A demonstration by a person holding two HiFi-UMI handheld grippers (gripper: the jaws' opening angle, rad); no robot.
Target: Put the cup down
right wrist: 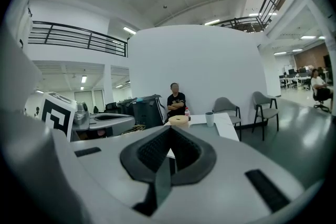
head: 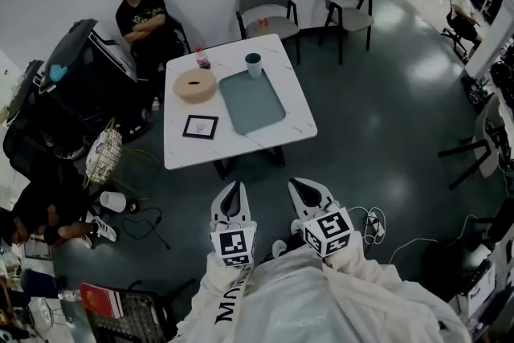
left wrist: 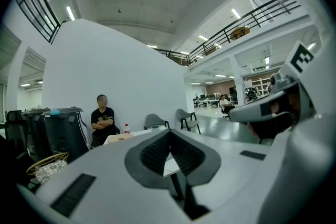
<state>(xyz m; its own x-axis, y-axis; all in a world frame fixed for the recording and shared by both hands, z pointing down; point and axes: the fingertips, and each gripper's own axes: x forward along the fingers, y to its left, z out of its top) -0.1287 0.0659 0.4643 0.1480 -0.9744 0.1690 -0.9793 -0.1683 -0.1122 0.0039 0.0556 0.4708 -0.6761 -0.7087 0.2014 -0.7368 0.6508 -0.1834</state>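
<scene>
- Currently you stand well back from the white table (head: pixel 241 147), with bare floor between you and its near edge. Nothing on it is within reach of either tool.
- On that table lies a grey-green tray (head: pixel 251 100), set lengthwise near the middle, with nothing in it.
- Your left gripper (head: pixel 234 189) and right gripper (head: pixel 301 187) are held side by side in front of your chest, both aimed toward the table and tipped a little downward. Each gripper view shows its two jaws pressed together with nothing between them, so neither one is carrying anything.
- The cup (head: pixel 254 64) stands upright on the table top at the tray's far end, just beside its rim. I cannot tell whether the two touch. A small bottle (head: pixel 201 58) stands well to its left.
- Judged from this, the cup is already down and out of your hold. Either the put-down is finished and you are standing clear, or the task is not under way.
- If the cup is to be handled again, you would need to walk up to the table and spread one pair of jaws wider than the cup. Then close them on its wall and keep it upright.
</scene>
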